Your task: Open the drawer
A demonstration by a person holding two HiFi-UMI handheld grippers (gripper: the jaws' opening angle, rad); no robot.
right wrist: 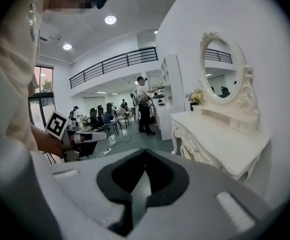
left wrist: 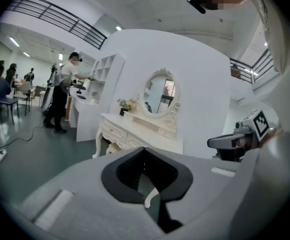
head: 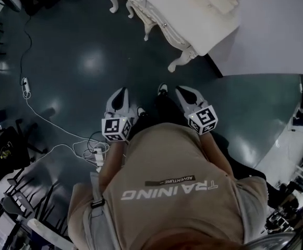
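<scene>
A white carved dressing table (head: 164, 14) stands ahead on the dark floor, with an oval mirror (left wrist: 159, 91) on top. Its front drawers (left wrist: 114, 131) with small knobs (right wrist: 194, 149) are all closed. My left gripper (head: 121, 95) and right gripper (head: 185, 94) hang side by side in front of my body, both short of the table and touching nothing. The left gripper (left wrist: 145, 150) has its jaws together and empty. So does the right gripper (right wrist: 145, 151). Each gripper shows in the other's view, the right one (left wrist: 234, 141) and the left one (right wrist: 85, 136).
A white cable and power strip (head: 25, 85) trail over the floor at the left, with more cable by my feet (head: 96, 152). Dark chairs (head: 15, 191) crowd the lower left. A white wall panel (head: 276, 30) backs the table. A person (left wrist: 62, 96) stands at a white desk (left wrist: 85, 116) farther off.
</scene>
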